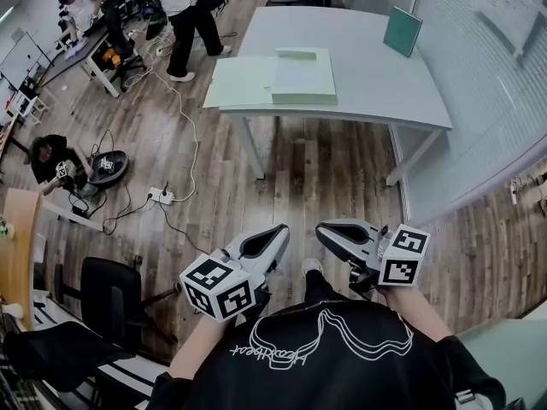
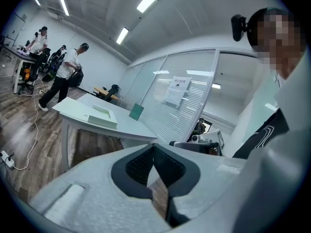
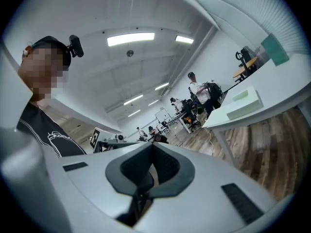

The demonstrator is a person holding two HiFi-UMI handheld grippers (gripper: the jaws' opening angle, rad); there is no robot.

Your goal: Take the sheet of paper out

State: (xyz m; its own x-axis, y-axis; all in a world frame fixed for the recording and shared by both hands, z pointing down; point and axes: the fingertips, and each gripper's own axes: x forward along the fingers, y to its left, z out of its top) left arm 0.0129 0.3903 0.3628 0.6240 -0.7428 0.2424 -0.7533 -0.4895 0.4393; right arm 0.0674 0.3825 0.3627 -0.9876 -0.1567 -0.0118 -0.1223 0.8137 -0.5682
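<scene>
My two tools are close to my body, side by side. The left tool (image 1: 279,231) is shut tight with nothing in it. The right tool (image 1: 324,230) is shut too, and empty.

I am well away from the desk (image 1: 376,88), so lots can go wrong on the way. If I get there with the tools shut, I think I will only poke things and push them along. I need to open one first.

On the desk is a pale green box (image 1: 303,75). It lies on a big flat pale green piece (image 1: 238,84) that hangs over the desk's left edge. I think the paper is in the box or under it, but I cannot pick it out from here. A bump on the part that hangs over could tip it all onto the floor (image 1: 325,178). Paper is thin, so a hard pinch could crumple or tear it. If I pull with the box on top, the box could slide too.

A cord (image 1: 186,135) and a plug strip (image 1: 161,196) lie on the floor to the left. I should stay away from them so nobody trips.

The desk is smooth, pale and mostly bare. A green book (image 1: 402,31) stands near its far right corner. The floor is brown wood. A black chair (image 1: 111,293) is near me on the left. A glass wall with blinds (image 1: 483,101) is on the right. Far off on the left one person (image 1: 192,11) stands and another (image 1: 51,156) sits on the floor.
</scene>
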